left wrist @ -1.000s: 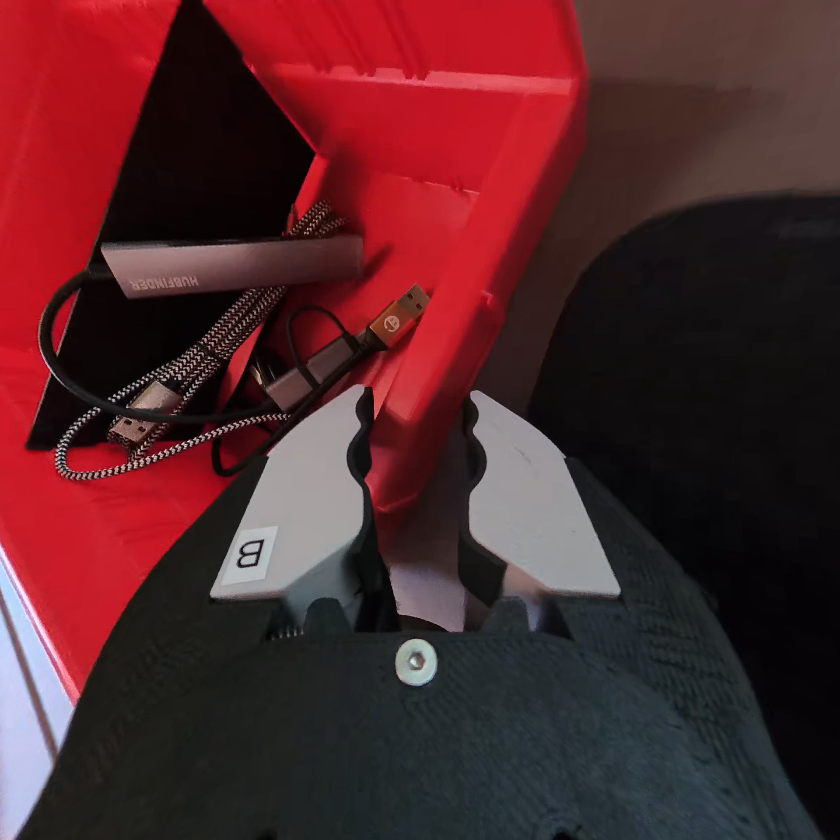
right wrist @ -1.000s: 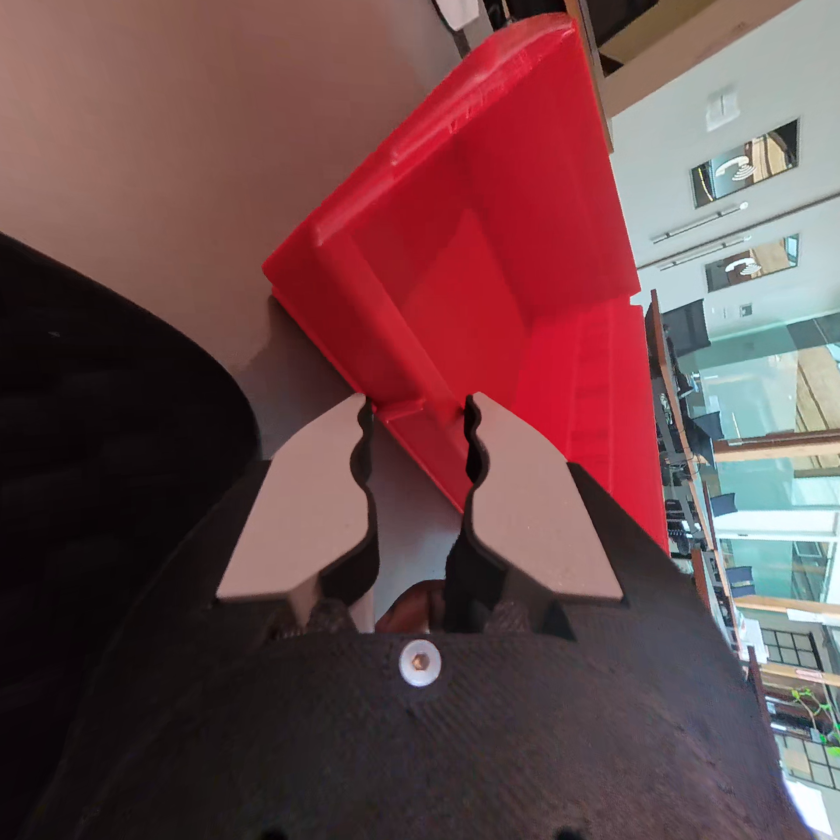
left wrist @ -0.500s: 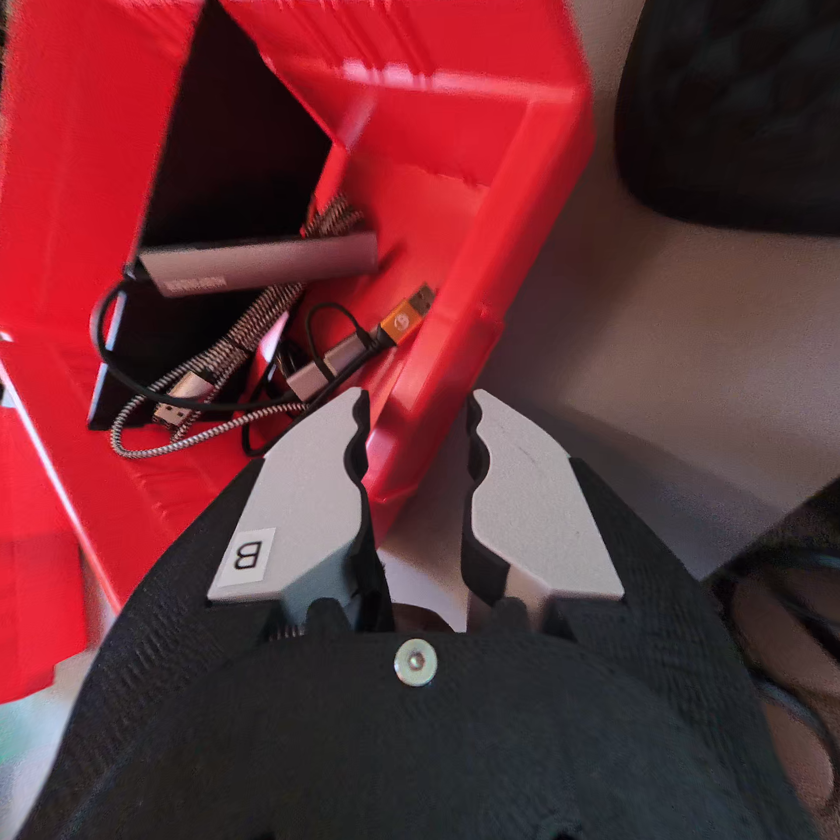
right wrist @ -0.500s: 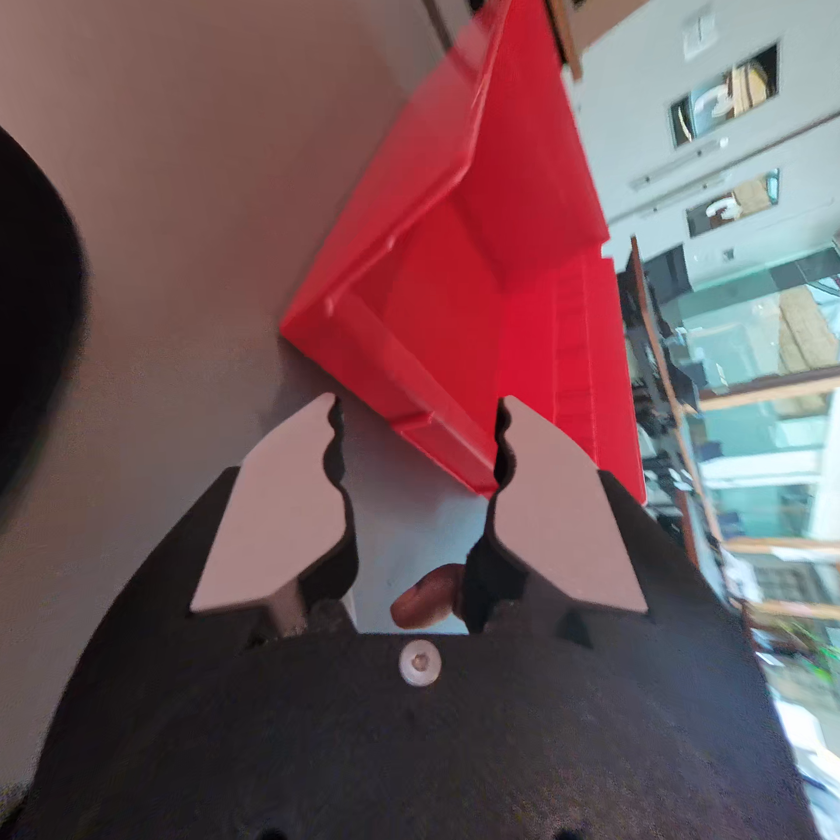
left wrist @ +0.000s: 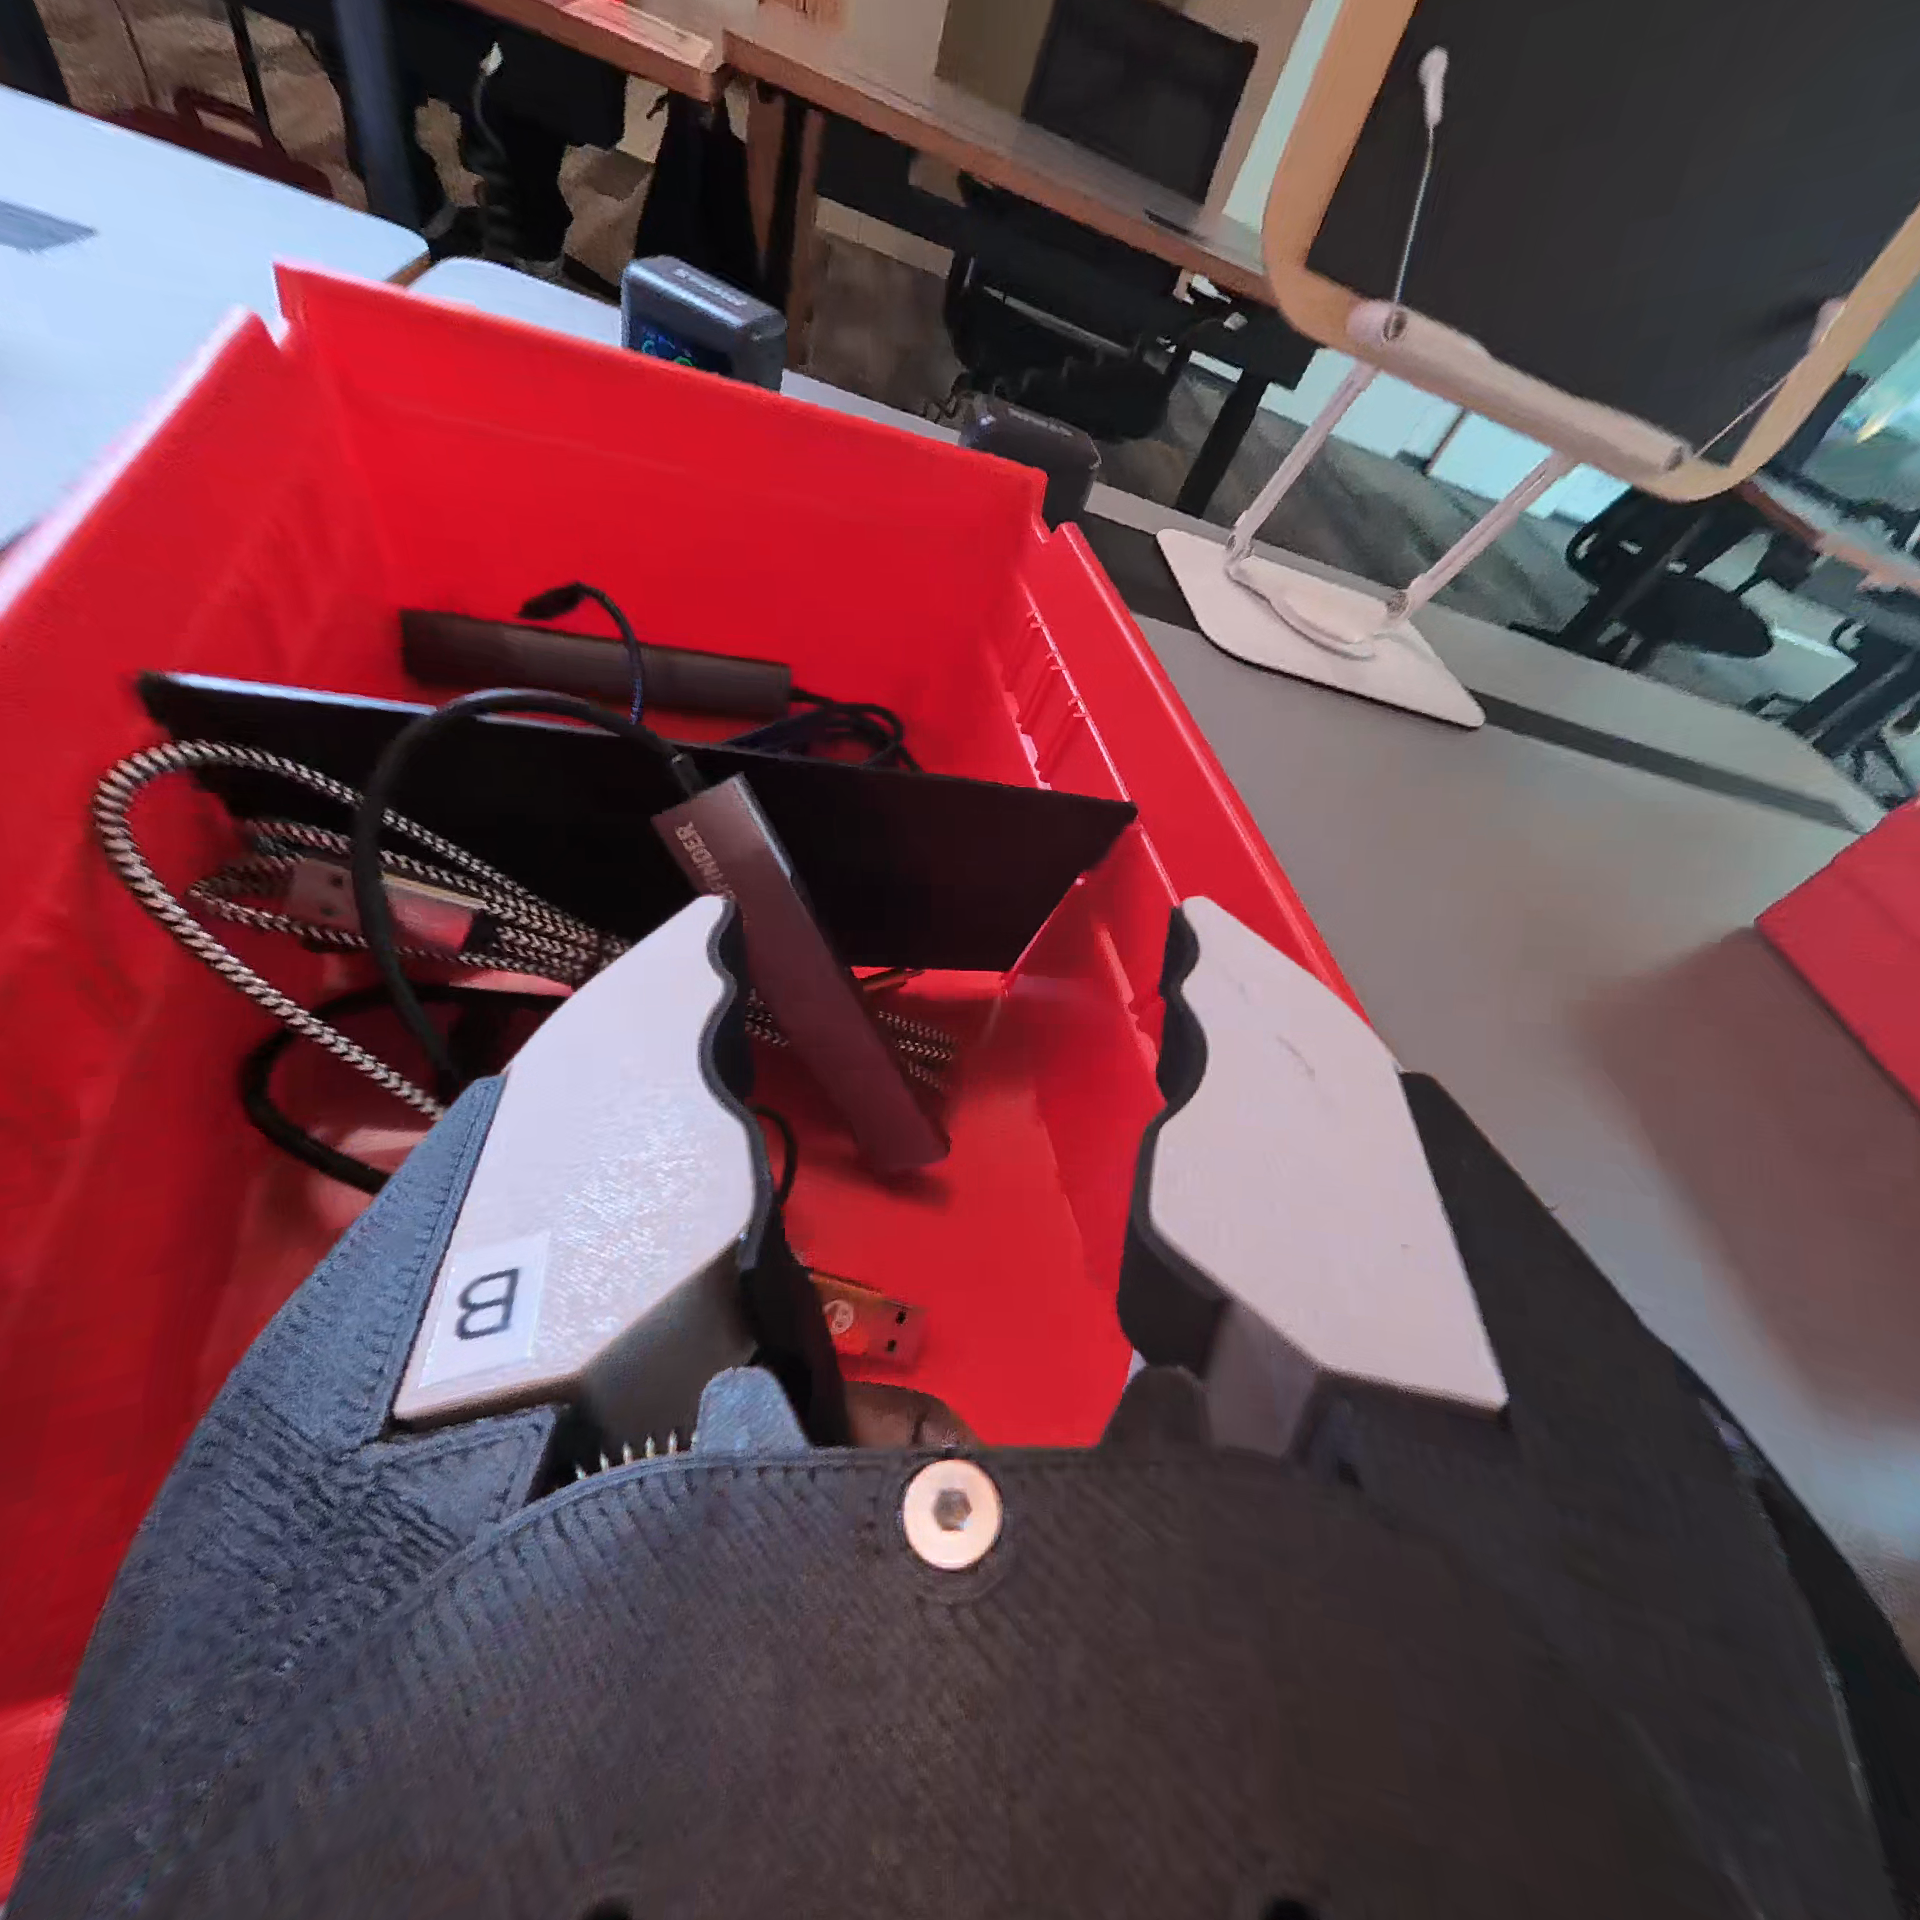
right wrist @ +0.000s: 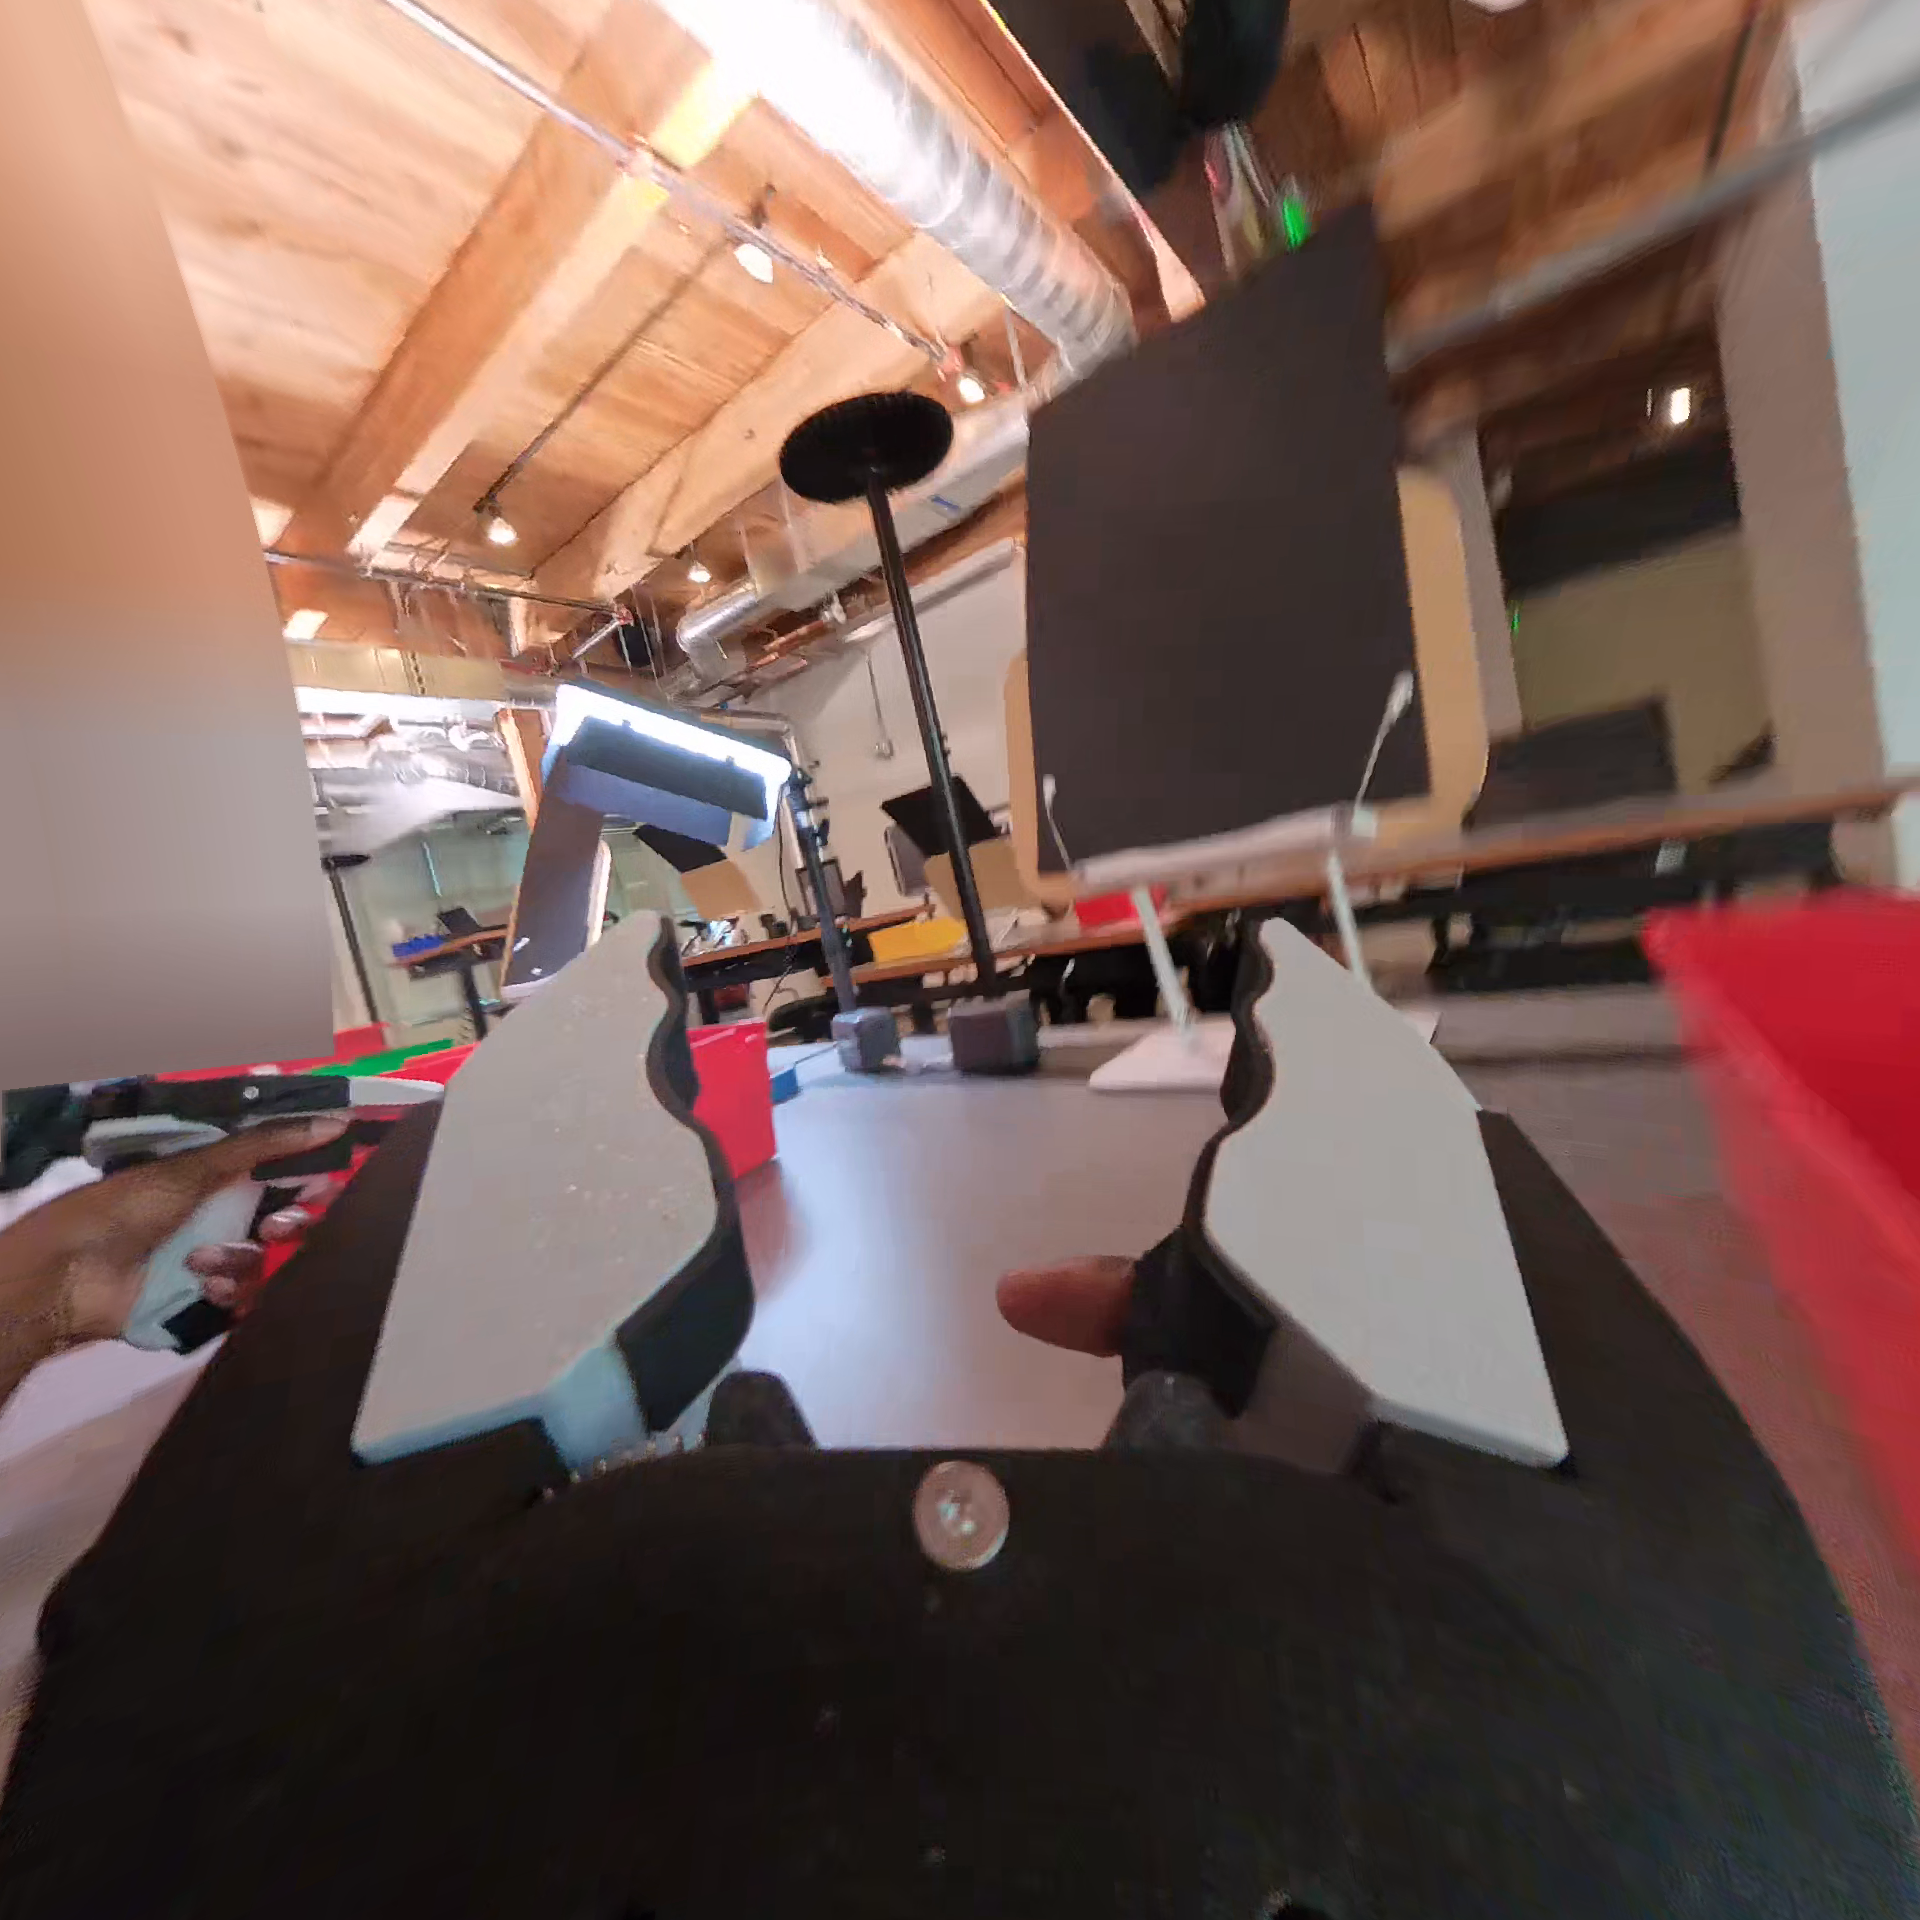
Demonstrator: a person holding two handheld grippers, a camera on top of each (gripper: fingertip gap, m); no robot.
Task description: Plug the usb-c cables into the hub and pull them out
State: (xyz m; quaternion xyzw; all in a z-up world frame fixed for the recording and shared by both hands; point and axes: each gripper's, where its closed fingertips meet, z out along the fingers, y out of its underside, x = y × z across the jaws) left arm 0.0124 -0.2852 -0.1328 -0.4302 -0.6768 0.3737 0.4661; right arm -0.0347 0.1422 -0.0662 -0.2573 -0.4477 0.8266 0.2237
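A red bin (left wrist: 644, 499) holds a grey USB hub (left wrist: 805, 997) that leans tilted on its end against a black divider panel (left wrist: 914, 857). Braided cables (left wrist: 249, 914) lie to its left, an orange-collared USB plug (left wrist: 868, 1330) lies near the front, and a second dark hub (left wrist: 592, 665) lies at the back. My left gripper (left wrist: 951, 920) is open and empty, just above the bin's near right part, with the grey hub between its fingers' line of sight. My right gripper (right wrist: 958, 930) is open and empty, low over the grey table (right wrist: 935, 1174), pointing across the room.
Another red bin (right wrist: 1818, 1101) stands at the right, and it also shows in the left wrist view (left wrist: 1849, 935). A black panel on a white stand (left wrist: 1330, 623) stands behind. Two small grey boxes (right wrist: 992, 1034) sit at the table's far edge. A hand on a grey handle (right wrist: 156, 1226) is at the left. My left gripper is the nearer one to the orange-collared USB plug (left wrist: 868, 1330): about 10 centimetres, against 40 centimetres.
Both grippers straddled a red bin's wall before. Both have opened wide and come off it. The left now looks down into the bin; the right has swung up across the table.
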